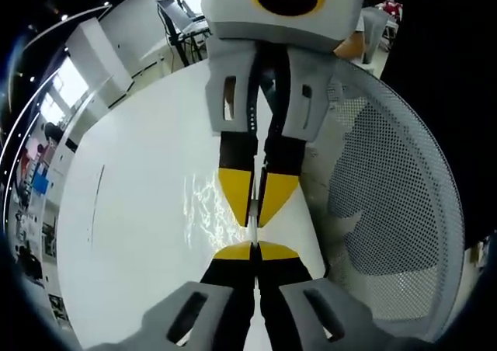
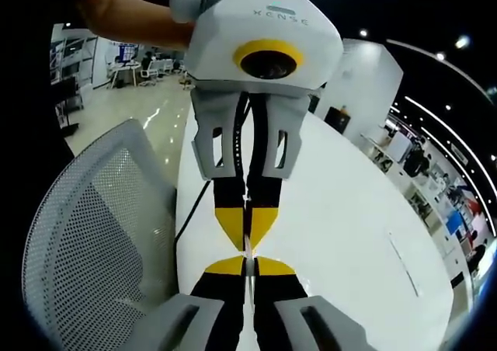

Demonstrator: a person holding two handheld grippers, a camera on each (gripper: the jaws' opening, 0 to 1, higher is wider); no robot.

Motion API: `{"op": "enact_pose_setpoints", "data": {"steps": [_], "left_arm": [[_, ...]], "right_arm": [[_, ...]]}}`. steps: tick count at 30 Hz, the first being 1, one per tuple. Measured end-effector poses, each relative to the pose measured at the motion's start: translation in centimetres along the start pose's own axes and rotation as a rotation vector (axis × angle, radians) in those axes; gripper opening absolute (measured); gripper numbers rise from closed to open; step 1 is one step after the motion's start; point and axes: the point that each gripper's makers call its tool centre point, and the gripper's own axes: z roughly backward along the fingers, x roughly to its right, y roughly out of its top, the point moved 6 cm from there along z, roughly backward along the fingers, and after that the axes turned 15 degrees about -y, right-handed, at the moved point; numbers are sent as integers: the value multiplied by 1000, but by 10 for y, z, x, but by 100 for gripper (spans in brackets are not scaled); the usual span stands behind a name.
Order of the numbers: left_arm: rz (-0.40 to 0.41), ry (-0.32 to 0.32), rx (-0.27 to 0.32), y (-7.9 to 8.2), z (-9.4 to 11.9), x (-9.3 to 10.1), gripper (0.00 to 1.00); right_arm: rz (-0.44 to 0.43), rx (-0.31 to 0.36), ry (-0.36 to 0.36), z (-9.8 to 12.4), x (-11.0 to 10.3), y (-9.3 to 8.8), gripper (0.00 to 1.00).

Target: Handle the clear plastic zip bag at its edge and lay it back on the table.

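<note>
The clear plastic zip bag [image 1: 213, 211] hangs edge-on above the white desk [image 1: 132, 234], pinched at its edge between both tongs. The left tongs [image 1: 255, 246] and right tongs [image 2: 247, 255], tip to tip, are clamped on it. A white mesh chair [image 1: 396, 203] stands beside the desk.
</note>
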Motion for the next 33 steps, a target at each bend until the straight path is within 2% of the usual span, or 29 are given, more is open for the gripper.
{"op": "enact_pose_setpoints", "data": {"steps": [33], "left_arm": [[10,-3,-13,-4,0,7,0]], "right_arm": [[8,-11,-3,5,-5,-4,0]]}}
